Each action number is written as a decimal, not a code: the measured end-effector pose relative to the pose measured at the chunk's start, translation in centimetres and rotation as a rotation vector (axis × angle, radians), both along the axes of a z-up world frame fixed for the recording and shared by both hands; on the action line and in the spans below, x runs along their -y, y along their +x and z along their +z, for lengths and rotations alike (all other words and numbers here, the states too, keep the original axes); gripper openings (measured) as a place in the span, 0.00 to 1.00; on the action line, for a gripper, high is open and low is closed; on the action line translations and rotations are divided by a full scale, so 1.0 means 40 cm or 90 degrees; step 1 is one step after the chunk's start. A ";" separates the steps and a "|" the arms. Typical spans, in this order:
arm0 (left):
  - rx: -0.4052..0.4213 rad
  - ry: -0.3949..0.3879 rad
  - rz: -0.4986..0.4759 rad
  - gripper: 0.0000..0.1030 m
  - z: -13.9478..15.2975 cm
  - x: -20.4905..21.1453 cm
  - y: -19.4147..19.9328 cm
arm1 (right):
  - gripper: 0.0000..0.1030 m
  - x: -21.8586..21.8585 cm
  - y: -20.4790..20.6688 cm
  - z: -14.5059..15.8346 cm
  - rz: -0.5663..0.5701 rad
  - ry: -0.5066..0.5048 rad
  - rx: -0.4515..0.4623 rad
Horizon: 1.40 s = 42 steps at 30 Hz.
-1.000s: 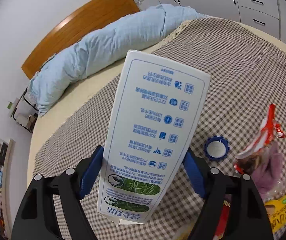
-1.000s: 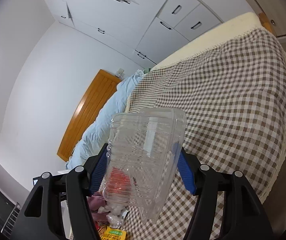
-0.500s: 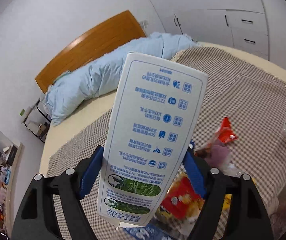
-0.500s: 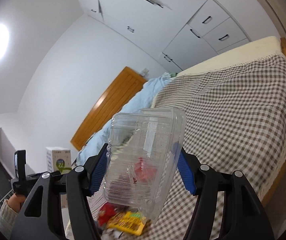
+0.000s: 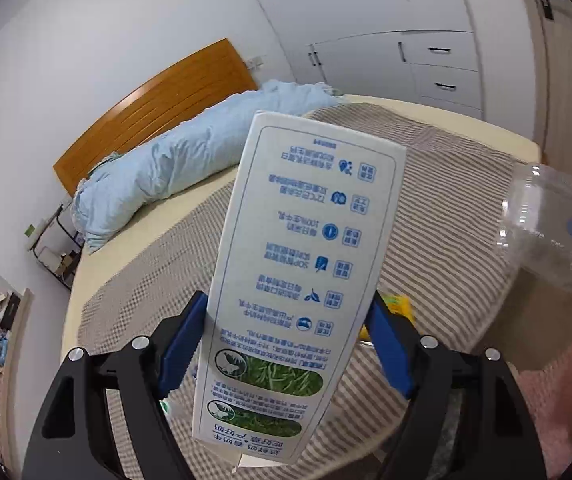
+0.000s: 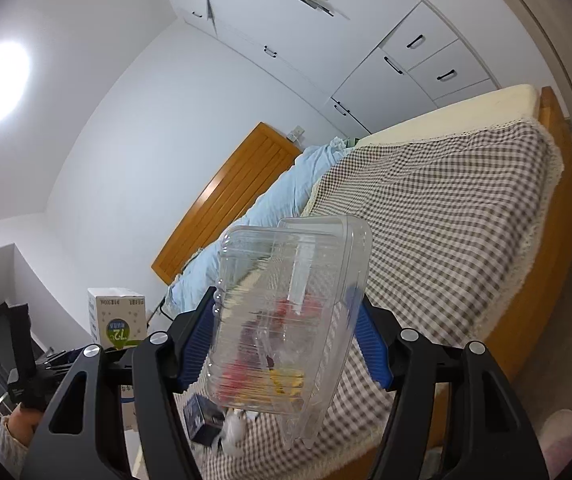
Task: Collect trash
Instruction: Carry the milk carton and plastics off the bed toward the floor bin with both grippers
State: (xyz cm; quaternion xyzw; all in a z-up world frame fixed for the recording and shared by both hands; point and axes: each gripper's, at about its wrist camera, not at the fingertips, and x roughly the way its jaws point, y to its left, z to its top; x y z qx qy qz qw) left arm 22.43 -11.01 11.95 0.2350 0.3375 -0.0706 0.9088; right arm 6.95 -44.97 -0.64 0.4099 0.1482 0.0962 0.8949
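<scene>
A tall white milk carton (image 5: 306, 272) with blue print stands upright in my left gripper (image 5: 288, 304), whose blue pads press on its two sides, above the bed. In the right wrist view my right gripper (image 6: 286, 312) is shut on a clear plastic clamshell box (image 6: 290, 320), also held in the air. The same box (image 5: 546, 228) shows at the right edge of the left wrist view. The carton (image 6: 116, 316) appears far left in the right wrist view. Red and yellow wrappers (image 6: 246, 376) lie blurred behind the clear box.
The bed carries a brown checked blanket (image 6: 446, 220) and a rolled light-blue duvet (image 5: 174, 168) by the wooden headboard (image 5: 158, 108). A dark blue box (image 6: 202, 420) and white tissue (image 6: 234, 428) lie near the bed's edge. White wardrobes (image 5: 426, 64) stand behind. A pink sleeve (image 5: 558, 400) is lower right.
Both grippers rose and drew back from the bed with their loads. The wrappers slid down and mostly behind the carton in the left view. The clear box came into view at its right edge.
</scene>
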 end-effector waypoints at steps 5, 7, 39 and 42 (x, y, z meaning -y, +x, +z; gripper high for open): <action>0.002 -0.014 -0.023 0.73 -0.011 0.013 -0.095 | 0.61 -0.018 -0.059 0.017 0.012 -0.015 -0.002; 0.005 -0.017 -0.031 0.73 -0.013 0.016 -0.134 | 0.61 -0.027 -0.071 0.019 0.016 -0.019 -0.006; -0.057 -0.034 -0.108 0.73 -0.242 0.053 -0.423 | 0.61 -0.062 -0.255 -0.131 0.049 -0.083 -0.116; -0.057 -0.031 -0.113 0.73 -0.278 0.054 -0.446 | 0.61 -0.064 -0.264 -0.154 0.053 -0.085 -0.131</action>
